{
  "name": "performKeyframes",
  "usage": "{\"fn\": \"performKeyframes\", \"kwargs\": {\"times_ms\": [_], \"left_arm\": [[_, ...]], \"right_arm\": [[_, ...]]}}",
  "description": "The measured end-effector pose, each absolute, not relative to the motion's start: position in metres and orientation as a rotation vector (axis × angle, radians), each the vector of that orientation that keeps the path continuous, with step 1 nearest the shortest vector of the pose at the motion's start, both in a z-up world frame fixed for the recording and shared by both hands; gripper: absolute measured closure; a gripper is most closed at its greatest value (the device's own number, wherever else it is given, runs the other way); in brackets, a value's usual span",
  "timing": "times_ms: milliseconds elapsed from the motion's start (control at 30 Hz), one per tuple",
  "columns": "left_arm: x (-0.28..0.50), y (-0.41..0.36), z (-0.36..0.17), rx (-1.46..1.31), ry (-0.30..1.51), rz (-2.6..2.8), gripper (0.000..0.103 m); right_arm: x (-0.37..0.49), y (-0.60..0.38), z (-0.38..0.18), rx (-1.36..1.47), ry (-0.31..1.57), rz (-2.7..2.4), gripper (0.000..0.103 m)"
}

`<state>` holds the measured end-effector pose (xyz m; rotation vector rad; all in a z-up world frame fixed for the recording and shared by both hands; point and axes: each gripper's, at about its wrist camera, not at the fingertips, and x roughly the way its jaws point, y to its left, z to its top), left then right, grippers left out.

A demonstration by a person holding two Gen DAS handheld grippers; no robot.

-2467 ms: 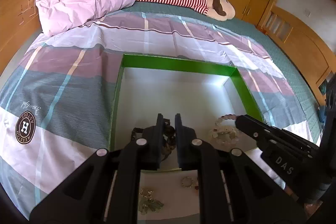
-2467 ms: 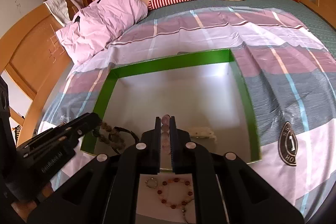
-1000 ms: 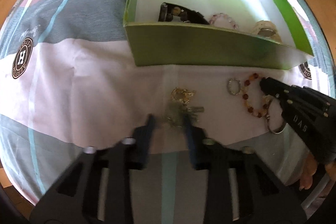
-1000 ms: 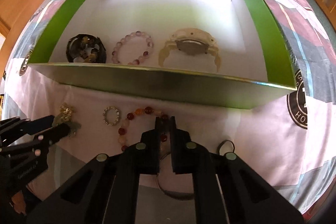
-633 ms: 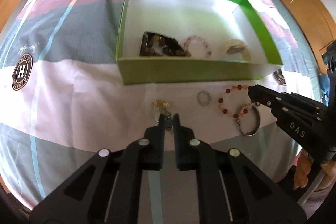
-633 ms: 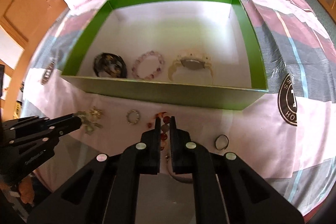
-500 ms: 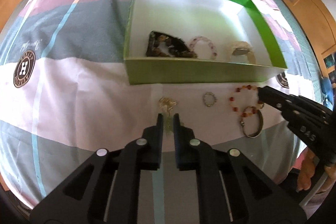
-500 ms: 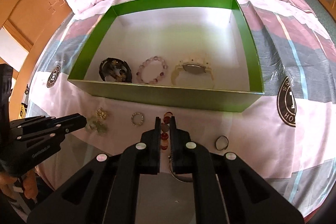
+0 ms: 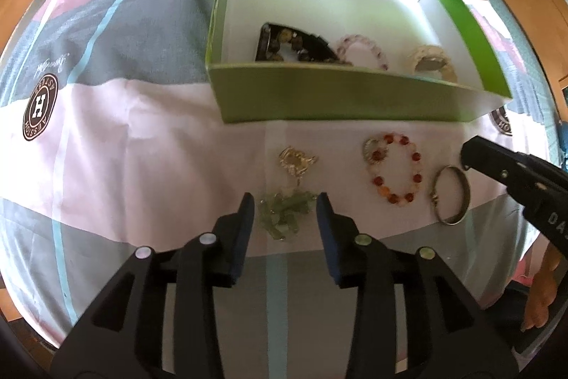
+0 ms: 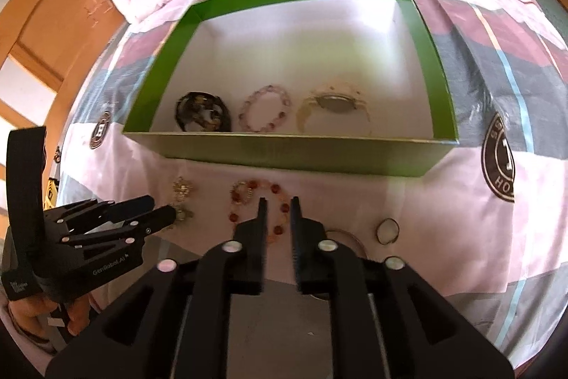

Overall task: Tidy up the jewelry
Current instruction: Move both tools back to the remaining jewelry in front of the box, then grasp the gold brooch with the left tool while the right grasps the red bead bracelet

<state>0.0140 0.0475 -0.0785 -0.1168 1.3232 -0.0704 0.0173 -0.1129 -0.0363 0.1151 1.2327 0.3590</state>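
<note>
— Green stones (image 9: 282, 215), that little cluster on the bedspread (image 9: 149, 144), sit right between the left gripper's (image 9: 285, 206) spread fingers. Nothing is held yet.

— So close on the clump's middle, low against the cloth, or the gold charm (image 9: 296, 160) beside it may snag and trail along.

— And the right gripper (image 10: 277, 205)?

— Parted too, empty, poised over the red bead bracelet (image 10: 261, 205). I'd pinch one side of the loop, not the silver ring (image 10: 240, 194) touching it.

— What's in the box (image 10: 284, 153)?

— Three pieces along the near wall: a dark bracelet (image 10: 202, 112), a pink bead bracelet (image 10: 264, 113), a cream watch (image 10: 333, 111). A bangle (image 9: 452, 194) and a small ring (image 10: 388, 230) wait outside.
</note>
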Motion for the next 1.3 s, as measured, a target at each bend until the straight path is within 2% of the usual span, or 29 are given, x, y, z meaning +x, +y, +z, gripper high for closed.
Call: {"fn": "performKeyframes", "kwargs": {"times_ms": [133,167,200,367,533,733,867,900,967,1000,1067,1233,1300], "left_arm": [[0.015,0.046,-0.087,-0.114,1.345,-0.065,0.067],[0.016,0.045,-0.088,-0.119,1.347,-0.075,0.075],[0.015,0.045,-0.088,-0.124,1.349,-0.084,0.088],[0.013,0.044,-0.084,-0.167,1.335,-0.139,0.093],[0.007,0.042,-0.066,-0.193,1.291,-0.231,0.094],[0.012,0.05,-0.079,-0.189,1.342,-0.146,0.084],[0.012,0.054,-0.076,-0.213,1.342,-0.119,0.052],[0.012,0.055,-0.075,-0.211,1.338,-0.115,0.05],[0.012,0.056,-0.076,-0.208,1.341,-0.113,0.049],[0.013,0.056,-0.077,-0.208,1.345,-0.112,0.049],[0.014,0.056,-0.081,-0.209,1.354,-0.101,0.05],[0.016,0.048,-0.087,-0.193,1.354,-0.092,0.054],[0.018,0.042,-0.089,-0.18,1.356,-0.099,0.061]], "right_arm": [[0.018,-0.112,-0.042,0.097,1.249,0.341,0.085],[0.018,-0.111,-0.044,0.08,1.249,0.332,0.085],[0.018,-0.11,-0.045,0.07,1.249,0.328,0.085],[0.02,-0.106,-0.051,0.047,1.26,0.314,0.085],[0.021,-0.105,-0.053,0.043,1.264,0.315,0.085],[0.024,-0.098,-0.065,0.013,1.285,0.306,0.085],[0.029,-0.093,-0.074,0.019,1.303,0.298,0.085],[0.03,-0.092,-0.075,0.024,1.308,0.3,0.085],[0.031,-0.089,-0.078,0.015,1.309,0.3,0.083],[0.031,-0.086,-0.08,-0.008,1.305,0.29,0.076],[0.03,-0.083,-0.081,-0.043,1.287,0.277,0.069],[0.026,-0.071,-0.08,-0.114,1.253,0.264,0.069],[0.026,-0.07,-0.081,-0.114,1.246,0.263,0.069]]}}
